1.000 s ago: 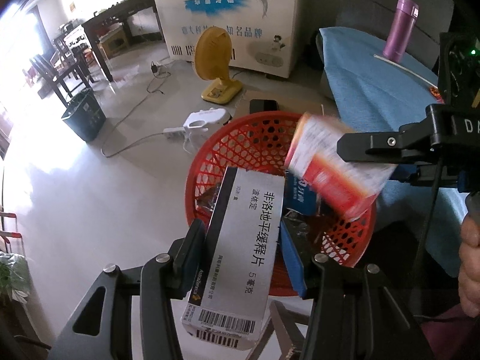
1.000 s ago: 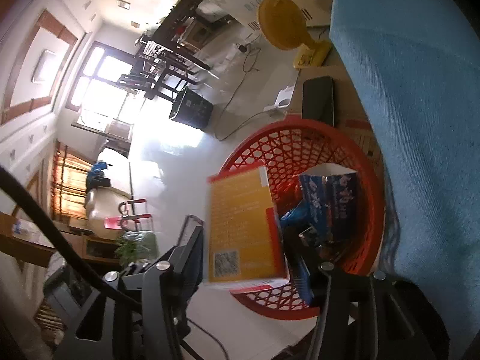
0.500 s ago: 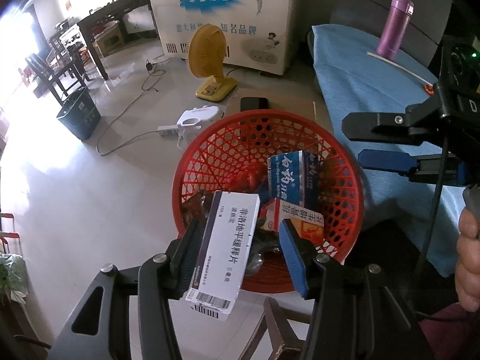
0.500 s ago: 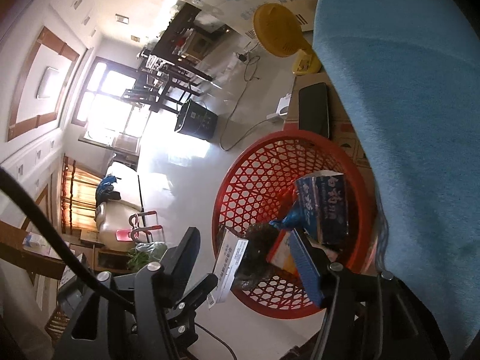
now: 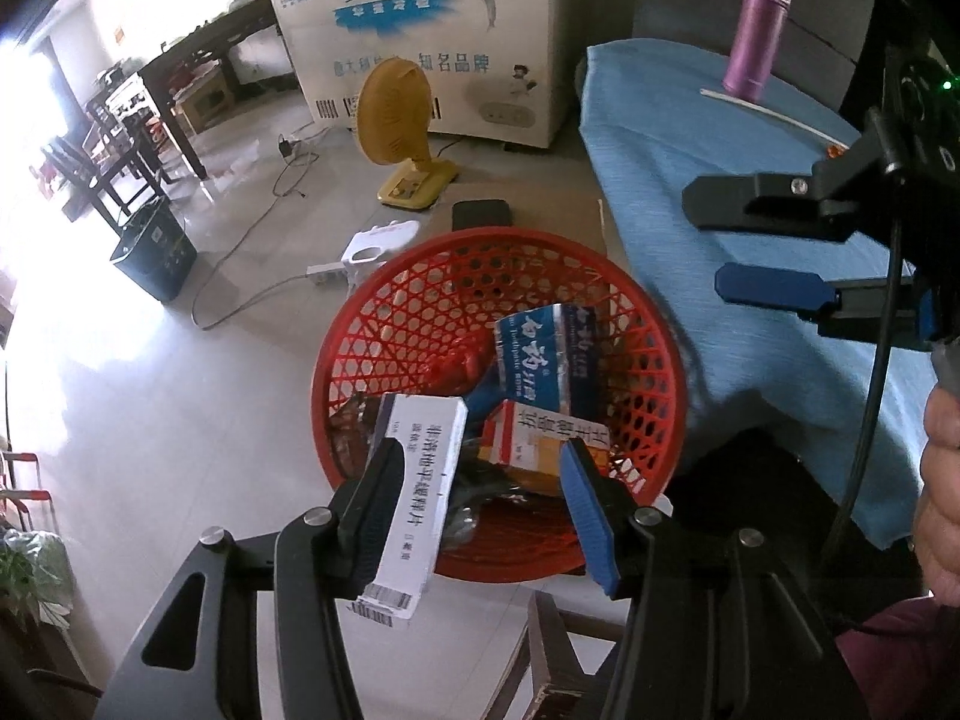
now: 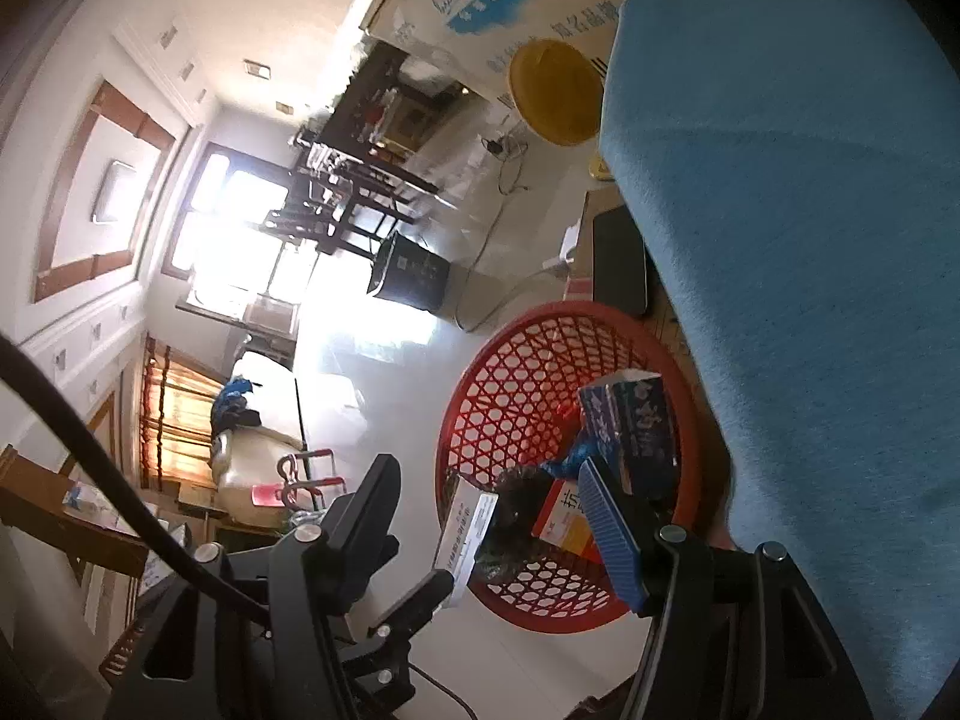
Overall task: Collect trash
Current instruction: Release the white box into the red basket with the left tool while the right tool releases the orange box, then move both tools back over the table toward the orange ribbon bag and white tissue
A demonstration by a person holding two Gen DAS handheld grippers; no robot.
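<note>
Basket [image 5: 384, 324] is red, open hexagon lattice. Inside the basket: white box [image 5: 423, 480] with black print and a barcode end; blue-and-white box [image 5: 543, 360] with white characters; orange-red-white box [image 5: 540, 444] with dark characters. Beside the basket, tablecloth [image 5: 690, 138] is plain light blue; bottle [image 5: 755, 30] on it is purple. Beyond the basket: yellow fan [image 5: 396, 114], white freezer [image 5: 420, 30] with a blue brush-stroke graphic, dark bin [image 5: 153, 252]. Floor [image 5: 150, 420] is pale grey.
</note>
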